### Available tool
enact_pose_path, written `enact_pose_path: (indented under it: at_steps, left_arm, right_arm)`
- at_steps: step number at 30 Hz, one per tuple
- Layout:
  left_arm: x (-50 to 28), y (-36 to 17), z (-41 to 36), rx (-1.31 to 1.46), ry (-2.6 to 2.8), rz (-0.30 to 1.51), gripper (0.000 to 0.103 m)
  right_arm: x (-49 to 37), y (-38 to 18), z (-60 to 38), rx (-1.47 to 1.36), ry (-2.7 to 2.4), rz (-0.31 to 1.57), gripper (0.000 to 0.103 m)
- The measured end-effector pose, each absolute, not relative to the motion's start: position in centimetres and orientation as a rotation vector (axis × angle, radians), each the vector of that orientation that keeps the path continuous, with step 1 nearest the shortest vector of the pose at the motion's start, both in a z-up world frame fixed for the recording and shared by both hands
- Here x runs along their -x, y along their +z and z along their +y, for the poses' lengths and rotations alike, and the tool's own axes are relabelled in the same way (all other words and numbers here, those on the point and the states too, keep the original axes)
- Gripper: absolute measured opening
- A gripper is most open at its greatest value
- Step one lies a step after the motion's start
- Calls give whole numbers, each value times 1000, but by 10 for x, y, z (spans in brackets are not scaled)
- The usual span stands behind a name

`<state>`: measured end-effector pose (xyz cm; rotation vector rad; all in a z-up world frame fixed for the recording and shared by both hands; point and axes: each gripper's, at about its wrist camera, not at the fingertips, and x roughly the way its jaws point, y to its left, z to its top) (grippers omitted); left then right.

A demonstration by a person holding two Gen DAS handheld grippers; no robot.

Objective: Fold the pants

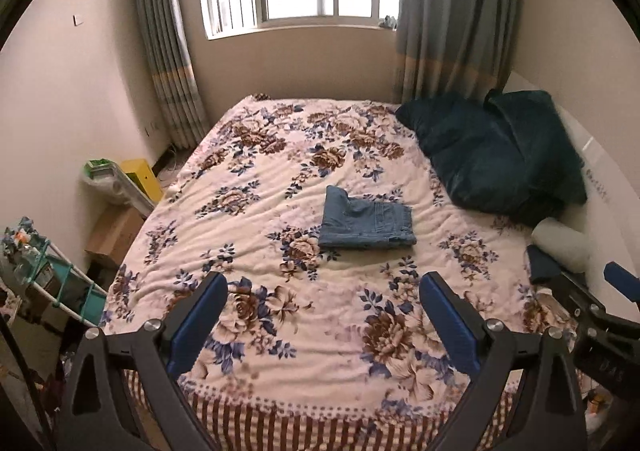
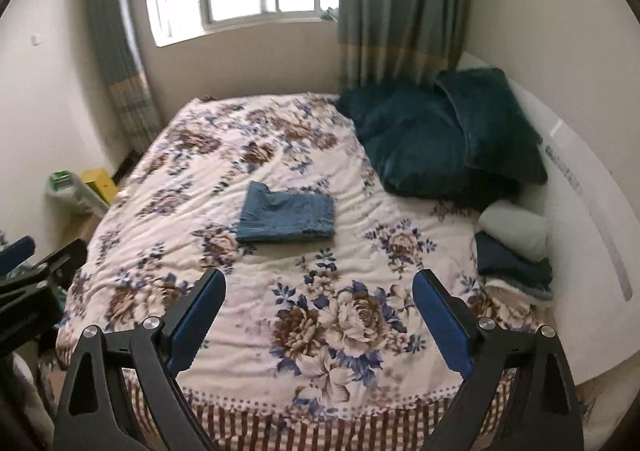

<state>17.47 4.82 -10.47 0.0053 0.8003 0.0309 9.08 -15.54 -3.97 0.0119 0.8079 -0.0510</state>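
Observation:
Blue denim pants (image 1: pixel 366 221) lie folded into a small rectangle on the middle of the floral bedspread (image 1: pixel 280 171); they also show in the right wrist view (image 2: pixel 287 217). My left gripper (image 1: pixel 323 283) is open and empty, held above the near end of the bed, well short of the pants. My right gripper (image 2: pixel 319 281) is open and empty, also back over the near end. The right gripper shows at the right edge of the left wrist view (image 1: pixel 600 307); the left gripper shows at the left edge of the right wrist view (image 2: pixel 28 275).
Dark teal pillows (image 1: pixel 496 155) and a white roll (image 1: pixel 560 243) on folded dark cloth lie along the bed's right side by the white headboard (image 2: pixel 580 171). Boxes, a yellow case (image 1: pixel 140 177) and a rack (image 1: pixel 48 271) stand on the floor left of the bed.

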Motion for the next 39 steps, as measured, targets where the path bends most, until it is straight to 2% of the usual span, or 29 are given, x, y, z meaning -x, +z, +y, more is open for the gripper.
enact_pose_path:
  at_steps: [9,19,25,27,39]
  left_arm:
    - [-101,-51,58,-16,1,734,98]
    - [-64,-26,80,-29,-45,662,98]
    - [-70,-29,77,-16,-36,663,98]
    - [-78,-32,75,14,-43,670,103]
    - [-141,-47,56,-33,23,665,103]
  right_arm:
    - [13,53,-133,11,-67,681,97]
    - [72,94,-111,-25,-110,679,98]
    - [63,95,-119,-42,-109,678,99]
    - [52,93,-122,-37,-105,671,100]
    - [-43,69,-133,-4,-114,658,101]
